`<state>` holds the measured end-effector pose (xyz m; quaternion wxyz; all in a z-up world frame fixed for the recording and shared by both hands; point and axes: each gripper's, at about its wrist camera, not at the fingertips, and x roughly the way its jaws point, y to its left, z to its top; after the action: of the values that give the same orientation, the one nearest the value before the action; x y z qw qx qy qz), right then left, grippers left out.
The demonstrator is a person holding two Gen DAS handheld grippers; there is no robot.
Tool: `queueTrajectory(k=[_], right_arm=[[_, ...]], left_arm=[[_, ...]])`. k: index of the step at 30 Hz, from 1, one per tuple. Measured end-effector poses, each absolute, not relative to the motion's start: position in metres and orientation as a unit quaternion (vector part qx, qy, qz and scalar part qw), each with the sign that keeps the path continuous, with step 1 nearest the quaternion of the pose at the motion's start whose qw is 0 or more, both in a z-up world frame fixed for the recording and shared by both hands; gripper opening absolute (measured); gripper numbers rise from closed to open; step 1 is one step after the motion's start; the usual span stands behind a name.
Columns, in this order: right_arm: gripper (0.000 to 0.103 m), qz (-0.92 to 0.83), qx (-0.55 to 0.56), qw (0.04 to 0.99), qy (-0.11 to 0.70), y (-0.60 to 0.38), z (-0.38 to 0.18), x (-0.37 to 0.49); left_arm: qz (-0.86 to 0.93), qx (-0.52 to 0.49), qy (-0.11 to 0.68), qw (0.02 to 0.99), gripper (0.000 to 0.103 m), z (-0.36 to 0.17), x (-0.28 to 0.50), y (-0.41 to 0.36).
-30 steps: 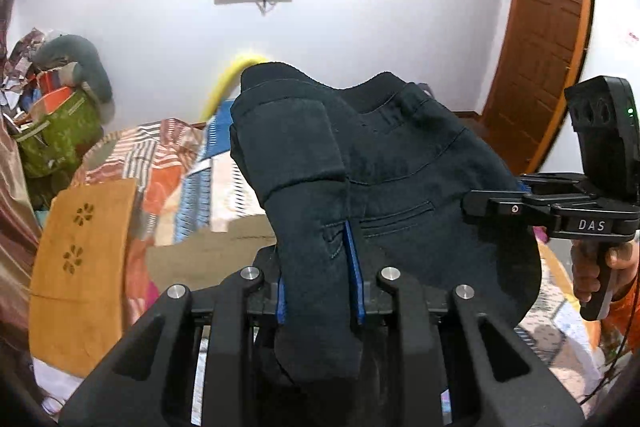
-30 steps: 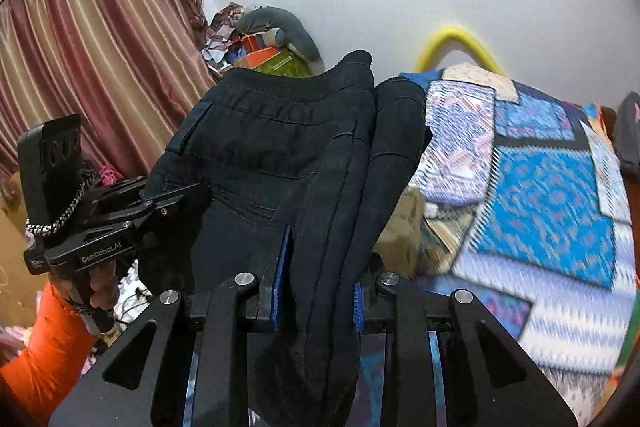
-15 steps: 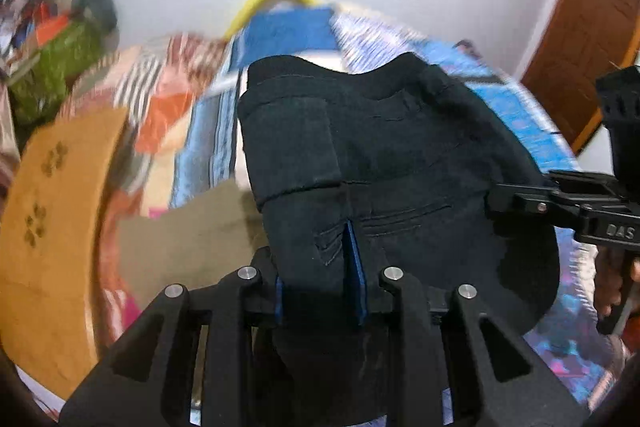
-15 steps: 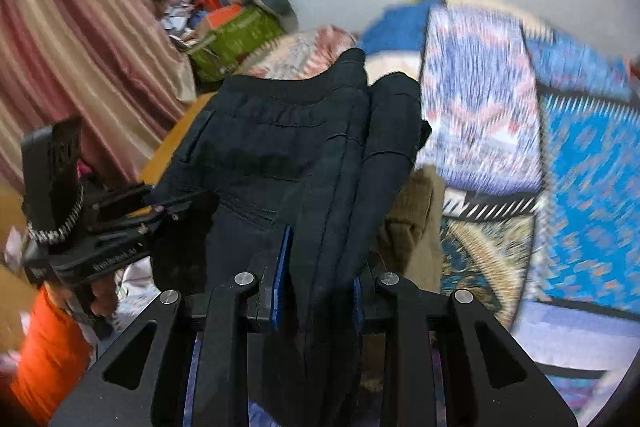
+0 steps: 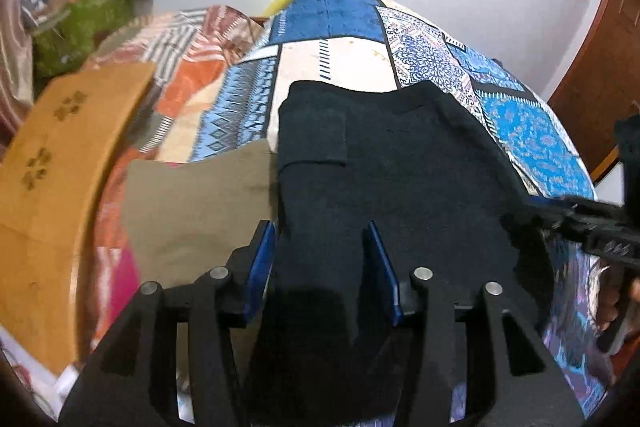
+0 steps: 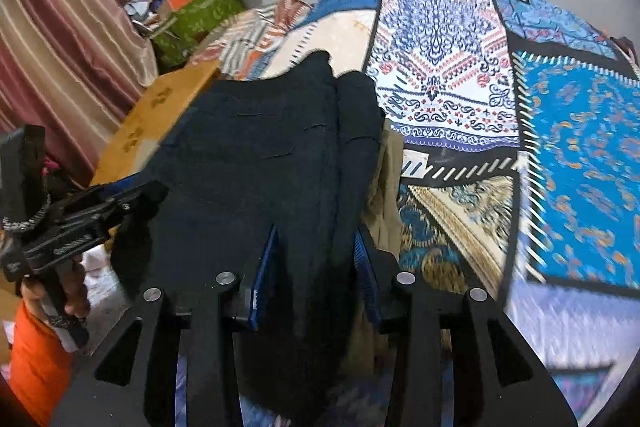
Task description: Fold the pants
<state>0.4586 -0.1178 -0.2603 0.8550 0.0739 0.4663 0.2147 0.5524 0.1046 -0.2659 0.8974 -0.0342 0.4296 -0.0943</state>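
The dark navy pants (image 5: 392, 163) hang folded between the two grippers above the patchwork bedspread (image 5: 520, 131). My left gripper (image 5: 322, 247) has its blue pads spread wider than before, with the pants' edge still lying between them. My right gripper (image 6: 316, 247) likewise has its pads apart with bunched pants (image 6: 256, 163) cloth between them. Each gripper shows in the other's view: the right one (image 5: 580, 227) at the far right, the left one (image 6: 80, 223) at the far left, held by a hand with an orange sleeve.
Olive-brown pants (image 5: 200, 203) lie on the bed under and left of the dark pair. A wooden bed board (image 5: 52, 187) stands at the left, with cluttered bags (image 5: 80, 23) and a curtain (image 6: 60, 39) beyond. A brown door (image 5: 596, 95) is at the right.
Both grippers tilted down and lowered the pants toward the bed. The jaws of both have opened wider around the cloth.
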Motion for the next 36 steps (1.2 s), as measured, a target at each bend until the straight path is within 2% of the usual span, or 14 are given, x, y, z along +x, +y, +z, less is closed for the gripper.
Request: queueTrajectory(k=[6, 11, 20, 26, 29, 31, 33, 36], right_arm=[[0.035, 0.224, 0.054, 0.880, 0.416, -0.124, -0.200, 0.400], [0.035, 0.237, 0.029, 0.906, 0.349, -0.115, -0.129, 0.335], [0.035, 0.257, 0.020, 0.944, 0.204, -0.106, -0.016, 0.193], [0.035, 0.252, 0.010, 0.963, 0.098, -0.104, 0.017, 0.090], [0.035, 0.250, 0.007, 0.966, 0.065, -0.103, 0.016, 0.048], [0.037, 0.248, 0.008, 0.967, 0.053, -0.103, 0.013, 0.031], [0.052, 0.248, 0.013, 0.967, 0.048, -0.102, 0.010, 0.019], [0.069, 0.234, 0.013, 0.972, 0.033, -0.101, 0.007, 0.008]], left_arm=[[-0.078, -0.019, 0.407, 0.910, 0.047, -0.219, 0.495, 0.102], [-0.091, -0.013, 0.346, 0.934, 0.047, -0.148, 0.426, 0.091], [-0.107, 0.016, 0.174, 0.979, 0.047, -0.009, 0.251, 0.068], [-0.090, 0.040, 0.084, 0.992, 0.048, 0.026, 0.147, 0.055], [-0.089, 0.038, 0.054, 0.994, 0.058, 0.029, 0.107, 0.052], [-0.087, 0.036, 0.035, 0.995, 0.068, 0.028, 0.082, 0.050], [-0.087, 0.033, 0.024, 0.995, 0.077, 0.025, 0.067, 0.049], [-0.085, 0.025, 0.015, 0.996, 0.090, 0.019, 0.051, 0.048]])
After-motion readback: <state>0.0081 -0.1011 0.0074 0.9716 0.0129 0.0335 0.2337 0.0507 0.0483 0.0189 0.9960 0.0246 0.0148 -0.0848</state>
